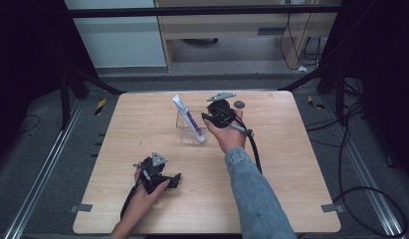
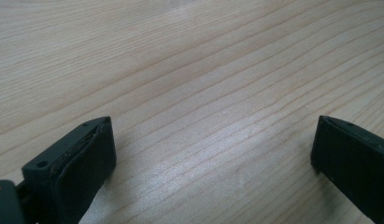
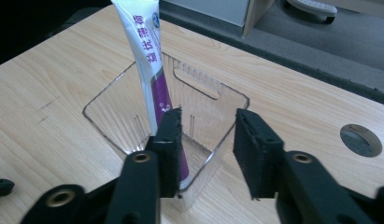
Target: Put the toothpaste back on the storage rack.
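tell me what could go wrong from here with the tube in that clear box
1. The toothpaste tube leans tilted in the clear container, its top well above the rim; a nudge from the open right tool could tip both over.
2. The container looks light and stands free on the table, so it may slide or topple if bumped.
3. The left tool rests open on the table far from the container, so nothing steadies it.

Lab recording rig, we'd say
We see a wooden table (image 1: 142,149) inside a black frame (image 1: 202,11); floor rails (image 1: 40,174); loose cables (image 1: 371,199); grey carpet (image 1: 38,114).
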A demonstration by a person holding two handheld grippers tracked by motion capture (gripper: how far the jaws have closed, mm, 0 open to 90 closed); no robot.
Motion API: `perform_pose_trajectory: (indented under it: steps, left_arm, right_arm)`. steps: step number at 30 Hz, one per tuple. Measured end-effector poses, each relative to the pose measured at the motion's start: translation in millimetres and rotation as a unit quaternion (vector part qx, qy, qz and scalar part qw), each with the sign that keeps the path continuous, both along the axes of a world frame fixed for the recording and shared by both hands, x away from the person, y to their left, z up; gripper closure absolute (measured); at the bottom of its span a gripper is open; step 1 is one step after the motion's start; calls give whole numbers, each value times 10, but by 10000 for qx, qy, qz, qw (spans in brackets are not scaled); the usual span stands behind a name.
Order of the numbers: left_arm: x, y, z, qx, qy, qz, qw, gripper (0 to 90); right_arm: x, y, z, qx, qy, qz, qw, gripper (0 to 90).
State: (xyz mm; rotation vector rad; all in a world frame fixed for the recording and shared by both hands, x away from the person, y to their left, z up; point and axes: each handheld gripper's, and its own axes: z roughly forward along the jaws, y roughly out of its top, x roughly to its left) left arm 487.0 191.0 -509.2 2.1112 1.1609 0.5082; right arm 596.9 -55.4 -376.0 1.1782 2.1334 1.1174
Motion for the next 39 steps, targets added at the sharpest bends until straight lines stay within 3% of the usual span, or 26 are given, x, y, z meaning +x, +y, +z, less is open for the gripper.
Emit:
perform_pose_trajectory:
  steps: [5, 10, 14, 19, 23, 27, 39]
  left_arm:
    - [-3, -1, -1, -8, -5, -5, 10000, 0]
    - [-3, -1, -1, -8, -4, -5, 10000, 0]
    - [-3, -2, -1, -9, -6, -5, 10000, 0]
    - [-4, -3, -1, -15, -5, 3, 10000, 0]
    - [-4, -3, -2, -19, -4, 5, 10000, 0]
    - [-4, -2, -1, -9, -1, -3, 10000, 0]
    - [-4, -2, -1, -6, 0, -4, 10000, 0]
  right_arm:
    - [-56, -60, 19, 125, 39, -110, 9999, 390]
    - [-112, -101, 37, 201, -50, 5, 9998, 257]
    - [-142, -135, 49, 14, -118, 137, 9998, 167]
    - [-180, -220, 21, -94, -104, 233, 9996, 135]
    - [-225, -341, -5, -168, -254, 99, 9995, 154]
    - [-276, -513, -33, -34, -401, 0, 9992, 145]
    - [-422, -982, -68, -96, -471, -310, 9984, 123]
